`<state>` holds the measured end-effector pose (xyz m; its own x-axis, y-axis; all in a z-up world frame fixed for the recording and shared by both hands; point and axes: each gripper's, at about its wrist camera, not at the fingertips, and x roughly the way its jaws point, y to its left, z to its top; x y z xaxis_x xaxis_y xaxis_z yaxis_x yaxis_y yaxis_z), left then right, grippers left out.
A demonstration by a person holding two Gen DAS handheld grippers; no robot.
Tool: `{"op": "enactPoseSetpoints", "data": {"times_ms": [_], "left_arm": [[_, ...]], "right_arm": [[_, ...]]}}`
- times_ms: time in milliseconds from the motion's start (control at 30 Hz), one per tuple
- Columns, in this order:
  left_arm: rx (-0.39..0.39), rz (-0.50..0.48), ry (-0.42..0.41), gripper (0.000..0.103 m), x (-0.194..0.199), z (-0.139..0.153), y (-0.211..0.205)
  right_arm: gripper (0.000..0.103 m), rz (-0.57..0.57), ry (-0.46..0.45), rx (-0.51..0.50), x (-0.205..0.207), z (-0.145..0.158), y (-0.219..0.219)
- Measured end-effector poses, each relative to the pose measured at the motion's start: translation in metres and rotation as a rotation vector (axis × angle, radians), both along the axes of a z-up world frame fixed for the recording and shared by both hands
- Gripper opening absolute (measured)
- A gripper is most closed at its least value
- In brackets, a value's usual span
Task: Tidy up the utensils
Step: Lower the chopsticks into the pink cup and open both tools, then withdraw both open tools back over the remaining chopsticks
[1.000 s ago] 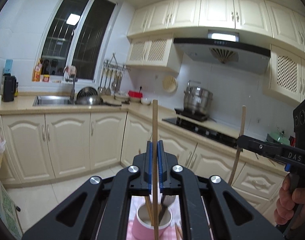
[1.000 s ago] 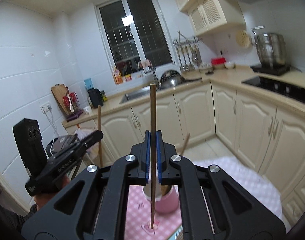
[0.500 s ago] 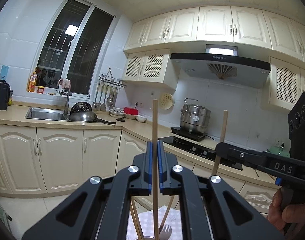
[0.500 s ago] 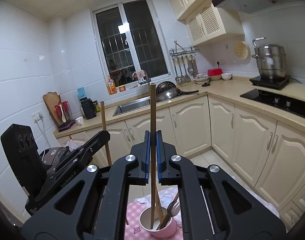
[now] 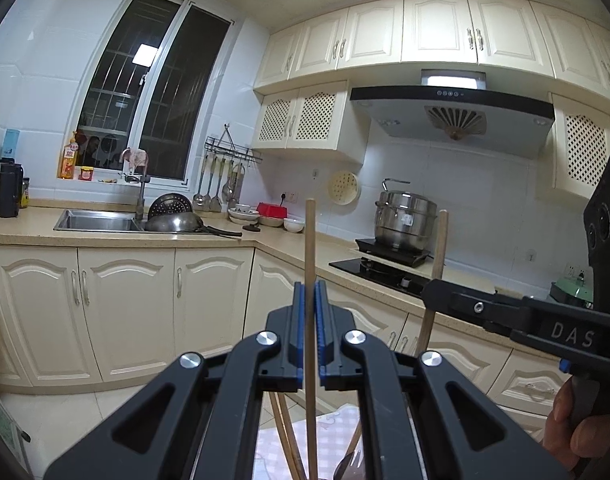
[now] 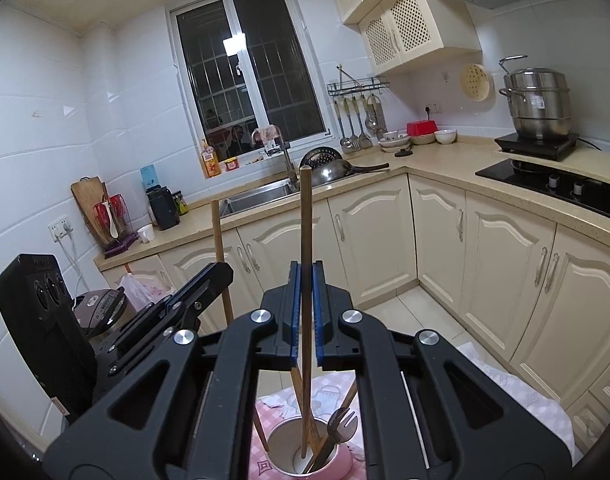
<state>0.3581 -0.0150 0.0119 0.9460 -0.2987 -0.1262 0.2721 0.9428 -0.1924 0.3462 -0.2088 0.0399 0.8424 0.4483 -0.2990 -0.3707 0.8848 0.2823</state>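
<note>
My left gripper (image 5: 309, 300) is shut on an upright wooden chopstick (image 5: 310, 248). My right gripper (image 6: 304, 284) is shut on another upright chopstick (image 6: 305, 220); its lower end is inside the pink cup (image 6: 289, 446). The cup stands on a pink checked cloth (image 6: 329, 390) and holds more chopsticks and a dark fork (image 6: 341, 420). The left chopstick's lower end (image 6: 261, 428) dips into the cup at its left. The right gripper (image 5: 433, 294) shows in the left wrist view with its chopstick (image 5: 440, 240). The left gripper (image 6: 209, 280) shows in the right wrist view.
Cream kitchen cabinets (image 5: 125, 304) run along the far wall under a counter with a sink (image 5: 97, 220) and a wok (image 5: 177, 222). A steel pot (image 5: 405, 220) stands on the stove. A rice cooker (image 6: 99, 308) sits at the left.
Both chopsticks have come down toward the cup; the right chopstick's tip went from over the cloth into the cup. Both grippers stay shut.
</note>
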Motion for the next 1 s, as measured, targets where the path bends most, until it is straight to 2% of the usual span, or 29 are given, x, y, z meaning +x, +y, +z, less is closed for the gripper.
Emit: {"op": "enactPoseSetpoints", "data": {"times_ms": [267,300,333,367,400,433,467,500,533,633,733,1000], "left_arm": [[0.030,0.003,0.042,0.006,0.005,-0.023,-0.006],[0.036,0.000,0.049,0.010,0.004,-0.024,-0.005],[0.042,-0.002,0.054,0.029,0.004,-0.024,-0.005],[0.041,0.001,0.054,0.040,0.000,-0.025,-0.003],[0.036,0.005,0.048,0.061,-0.003,-0.025,-0.001],[0.032,0.009,0.038,0.067,-0.006,-0.024,0.001],[0.035,0.011,0.031,0.068,-0.010,-0.023,0.004],[0.046,0.012,0.031,0.074,-0.013,-0.021,0.005],[0.057,0.013,0.029,0.085,-0.017,-0.019,0.006],[0.067,0.022,0.015,0.094,-0.030,-0.013,0.010],[0.089,0.038,0.025,0.097,-0.039,-0.008,0.011],[0.110,0.039,0.040,0.098,-0.068,0.002,0.014]], "right_arm": [[0.007,0.009,0.065,-0.005,0.009,-0.023,0.006],[0.007,0.009,0.083,-0.006,0.010,-0.026,0.006],[0.009,0.002,0.095,-0.009,0.010,-0.028,0.005],[0.022,-0.006,0.101,-0.008,0.010,-0.028,0.003],[0.036,-0.014,0.105,-0.005,0.009,-0.028,0.001],[0.073,-0.026,0.105,0.008,0.007,-0.027,-0.003],[0.079,-0.035,0.094,0.021,0.004,-0.026,-0.007],[0.079,-0.049,0.073,0.032,-0.002,-0.023,-0.012],[0.080,-0.055,0.069,0.034,-0.004,-0.021,-0.015],[0.096,-0.080,0.060,0.060,-0.011,-0.015,-0.027],[0.096,-0.107,0.043,0.067,-0.021,-0.009,-0.038],[0.096,-0.130,0.064,0.071,-0.042,-0.008,-0.061]]}}
